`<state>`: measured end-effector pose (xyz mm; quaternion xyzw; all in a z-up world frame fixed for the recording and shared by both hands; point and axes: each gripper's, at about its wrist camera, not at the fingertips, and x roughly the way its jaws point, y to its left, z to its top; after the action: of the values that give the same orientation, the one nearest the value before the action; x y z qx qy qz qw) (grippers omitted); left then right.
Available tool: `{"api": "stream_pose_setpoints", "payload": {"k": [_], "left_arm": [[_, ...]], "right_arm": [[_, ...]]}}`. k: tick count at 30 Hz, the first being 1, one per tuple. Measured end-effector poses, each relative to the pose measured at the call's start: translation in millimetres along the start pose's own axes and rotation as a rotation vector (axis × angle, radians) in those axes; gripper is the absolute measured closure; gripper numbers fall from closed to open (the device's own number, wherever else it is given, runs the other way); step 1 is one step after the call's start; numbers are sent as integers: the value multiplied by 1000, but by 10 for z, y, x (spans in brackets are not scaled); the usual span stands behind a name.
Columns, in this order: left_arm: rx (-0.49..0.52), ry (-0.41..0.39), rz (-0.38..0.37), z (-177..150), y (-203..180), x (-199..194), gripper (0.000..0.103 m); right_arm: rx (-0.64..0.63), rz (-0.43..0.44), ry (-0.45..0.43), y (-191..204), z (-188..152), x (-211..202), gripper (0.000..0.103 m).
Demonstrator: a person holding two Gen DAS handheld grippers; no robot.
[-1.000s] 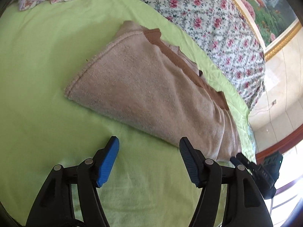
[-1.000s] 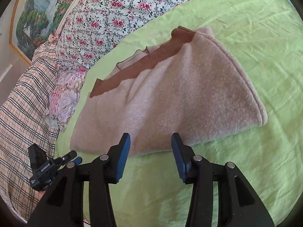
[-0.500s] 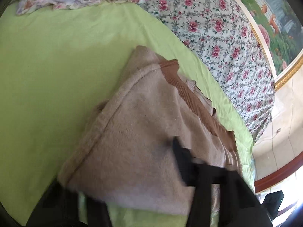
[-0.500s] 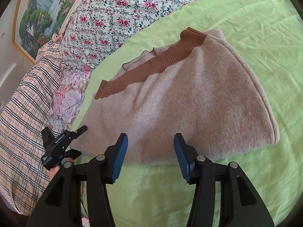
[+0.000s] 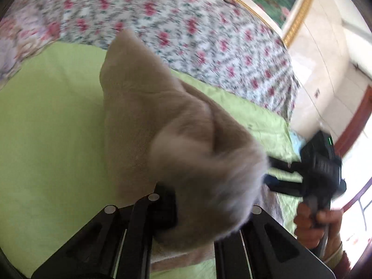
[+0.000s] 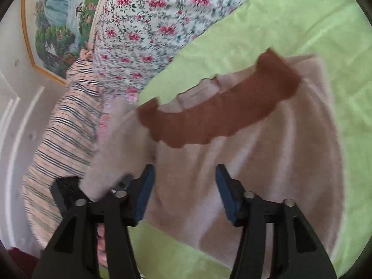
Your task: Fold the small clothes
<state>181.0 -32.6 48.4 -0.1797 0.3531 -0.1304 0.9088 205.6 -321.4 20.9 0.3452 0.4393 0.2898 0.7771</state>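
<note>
A beige knit garment (image 6: 267, 158) with a brown ribbed band (image 6: 220, 114) lies folded on the green sheet (image 6: 302, 23). My left gripper (image 5: 204, 211) is closed on one end of the garment (image 5: 162, 127) and holds it lifted; the cloth hides the fingertips. My right gripper (image 6: 183, 190) is open with its blue pads (image 6: 145, 193) over the garment's near edge. The left gripper shows at the left of the right wrist view (image 6: 69, 190), with cloth bunched on it. The right gripper shows in the left wrist view (image 5: 309, 174), held by a hand.
A floral quilt (image 5: 186, 28) lies along the far side of the green sheet (image 5: 46, 139). A striped cloth (image 6: 62, 139) lies at the left. A framed picture (image 6: 58, 18) hangs on the wall behind.
My left gripper went from open in front of the garment to closed on its end, and lifted it. My right gripper moved forward over the garment's near edge and stayed open.
</note>
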Motion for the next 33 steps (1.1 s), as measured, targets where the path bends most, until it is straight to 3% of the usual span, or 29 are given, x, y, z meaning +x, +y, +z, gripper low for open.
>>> {"api": "stream_pose_setpoints", "payload": {"k": [2, 8, 10, 12, 13, 17, 22, 27, 33], "left_arm": [[30, 31, -7, -72, -122, 162, 96], [59, 87, -21, -209, -243, 393, 96], [76, 92, -14, -255, -260, 410, 96], [90, 93, -10, -257, -275, 404, 96], [95, 92, -9, -237, -293, 396, 96], [122, 75, -56, -159, -439, 289, 96], [174, 97, -162, -181, -921, 430, 96], [195, 191, -184, -438, -1277, 870, 96], [204, 238, -167, -573, -1420, 1114, 94]], "right_arm": [[31, 51, 47, -34, 159, 210, 20], [34, 37, 150, -68, 472, 881, 21], [18, 27, 141, -48, 562, 1062, 41], [14, 2, 134, -41, 630, 1142, 81], [6, 6, 120, -13, 656, 1111, 85], [-113, -22, 37, 160, 683, 685, 86], [-215, -146, -35, 103, 613, 36, 86], [-191, -286, -31, -297, 502, -200, 86], [-196, -329, -47, -567, 454, -234, 86]]}}
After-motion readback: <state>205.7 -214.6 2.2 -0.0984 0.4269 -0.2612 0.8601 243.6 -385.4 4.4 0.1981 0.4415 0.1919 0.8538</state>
